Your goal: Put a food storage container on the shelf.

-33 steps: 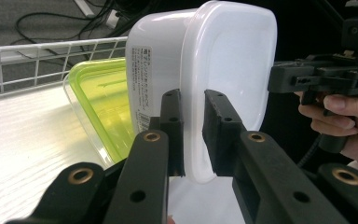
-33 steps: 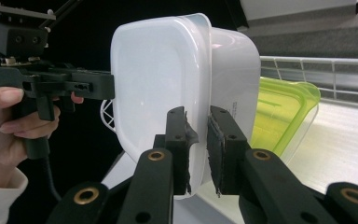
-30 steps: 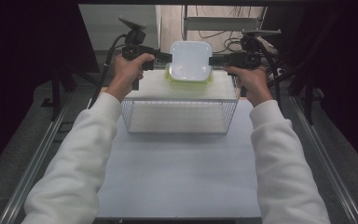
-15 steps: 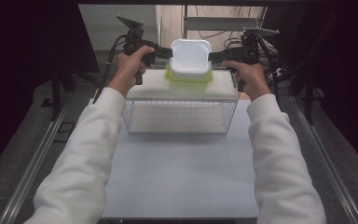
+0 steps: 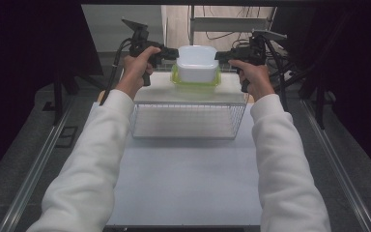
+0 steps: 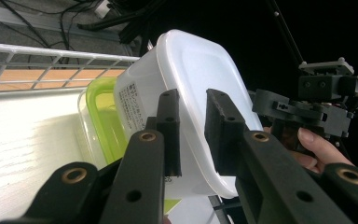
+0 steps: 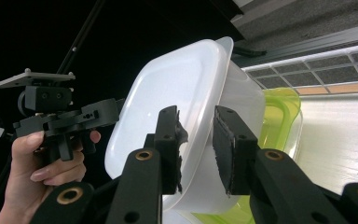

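Fingers (image 6: 170, 126) of the left gripper (image 5: 170, 51) and fingers (image 7: 230, 149) of the right gripper (image 5: 223, 55) each pinch a rim of the white tub (image 5: 197, 63) from opposite sides. It sits raised in a green tub (image 5: 195, 83), above a wire basket (image 5: 188, 121) on the white surface (image 5: 183, 179).

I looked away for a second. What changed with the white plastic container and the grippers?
The white plastic container, gripped between the left gripper and right gripper, moved farther from the person, above the green-rimmed container. The wire basket and that container stayed put.
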Available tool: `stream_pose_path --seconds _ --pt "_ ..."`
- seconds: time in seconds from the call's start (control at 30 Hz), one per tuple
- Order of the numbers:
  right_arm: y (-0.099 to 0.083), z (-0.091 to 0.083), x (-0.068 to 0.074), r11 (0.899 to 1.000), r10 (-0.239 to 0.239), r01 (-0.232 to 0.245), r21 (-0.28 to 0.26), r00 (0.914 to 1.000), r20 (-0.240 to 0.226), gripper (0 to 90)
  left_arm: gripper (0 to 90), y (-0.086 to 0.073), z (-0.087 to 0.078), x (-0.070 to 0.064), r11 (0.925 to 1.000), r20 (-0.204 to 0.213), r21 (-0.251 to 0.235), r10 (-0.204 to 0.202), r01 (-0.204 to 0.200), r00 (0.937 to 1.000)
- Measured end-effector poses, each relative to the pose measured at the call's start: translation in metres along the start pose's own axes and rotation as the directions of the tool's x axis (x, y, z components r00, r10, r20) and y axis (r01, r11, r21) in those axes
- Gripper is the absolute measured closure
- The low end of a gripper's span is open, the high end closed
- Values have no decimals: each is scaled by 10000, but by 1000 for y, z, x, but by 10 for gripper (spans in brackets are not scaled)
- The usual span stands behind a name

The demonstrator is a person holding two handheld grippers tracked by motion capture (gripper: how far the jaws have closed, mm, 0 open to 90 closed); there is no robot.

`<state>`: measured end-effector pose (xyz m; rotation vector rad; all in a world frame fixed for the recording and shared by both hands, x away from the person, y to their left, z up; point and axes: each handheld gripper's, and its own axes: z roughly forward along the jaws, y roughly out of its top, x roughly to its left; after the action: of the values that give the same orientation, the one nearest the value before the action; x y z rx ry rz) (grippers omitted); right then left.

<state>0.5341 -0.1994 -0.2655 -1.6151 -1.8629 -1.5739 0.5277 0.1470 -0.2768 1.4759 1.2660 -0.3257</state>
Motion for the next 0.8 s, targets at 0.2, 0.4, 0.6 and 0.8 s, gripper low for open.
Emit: stream_pose_path --seconds 0.2,0.4,0.6,0.8 --pt "-2 -2 -2 9999 26 -27 -110 9999 -104 706 737 -2 0 -4 9996 -166 -17 274 -274 9995" --pt "-5 -16 5 9945 -789 798 -685 9968 163 574 573 -7 -7 -14 9895 -675 -513 1315 -1351 9890" --pt "-14 -32 11 9781 -1901 1935 -771 9805 498 485 462 -19 -15 -30 9678 -969 -537 2399 -2457 9659" --pt "-28 -48 15 9453 -3218 3246 -308 9440 727 426 389 -37 -36 -45 9363 -1396 -391 3406 -3489 9298"
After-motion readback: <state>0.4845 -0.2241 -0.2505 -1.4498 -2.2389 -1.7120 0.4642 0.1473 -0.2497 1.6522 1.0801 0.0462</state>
